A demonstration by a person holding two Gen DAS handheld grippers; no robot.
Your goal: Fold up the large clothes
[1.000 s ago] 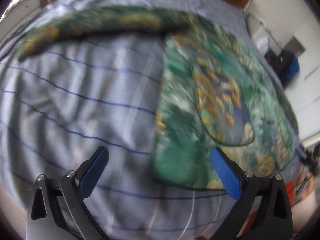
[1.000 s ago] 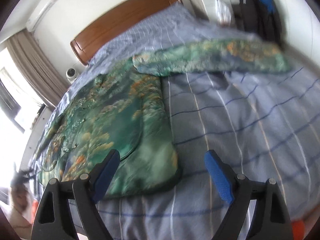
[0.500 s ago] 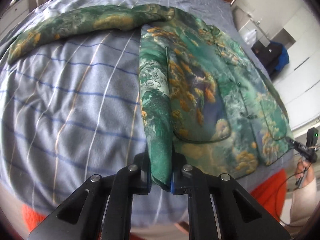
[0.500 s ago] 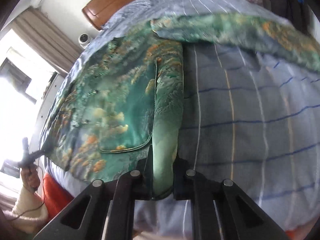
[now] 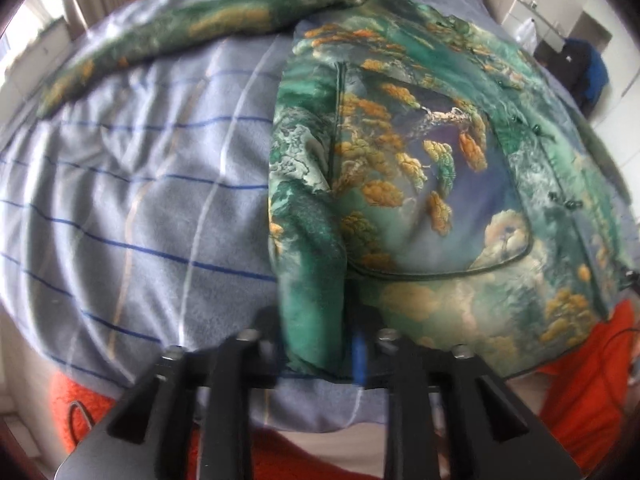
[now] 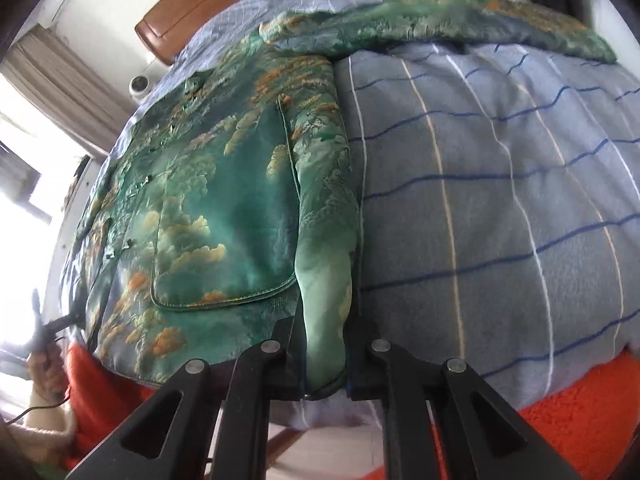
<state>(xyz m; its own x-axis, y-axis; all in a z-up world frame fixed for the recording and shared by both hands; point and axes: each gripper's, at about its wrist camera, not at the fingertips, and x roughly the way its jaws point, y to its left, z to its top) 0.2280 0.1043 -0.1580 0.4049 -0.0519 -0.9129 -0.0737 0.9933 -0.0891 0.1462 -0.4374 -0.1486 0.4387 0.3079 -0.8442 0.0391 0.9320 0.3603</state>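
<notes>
Each view looks from just behind its own tongs, forward along the two black fingers and steeply down onto the bed (image 5: pixel 132 184). The left wrist view sits close over the near bed edge, its left tongs (image 5: pixel 316 344) at the bottom centre, the green jacket (image 5: pixel 420 184) stretching ahead and to their right. The right wrist view is equally near, its right tongs (image 6: pixel 324 356) bottom centre, the jacket ahead and to their left, the headboard (image 6: pixel 208 0) far beyond. Both views share the jacket's front, its pocket and the striped bedcover.
</notes>
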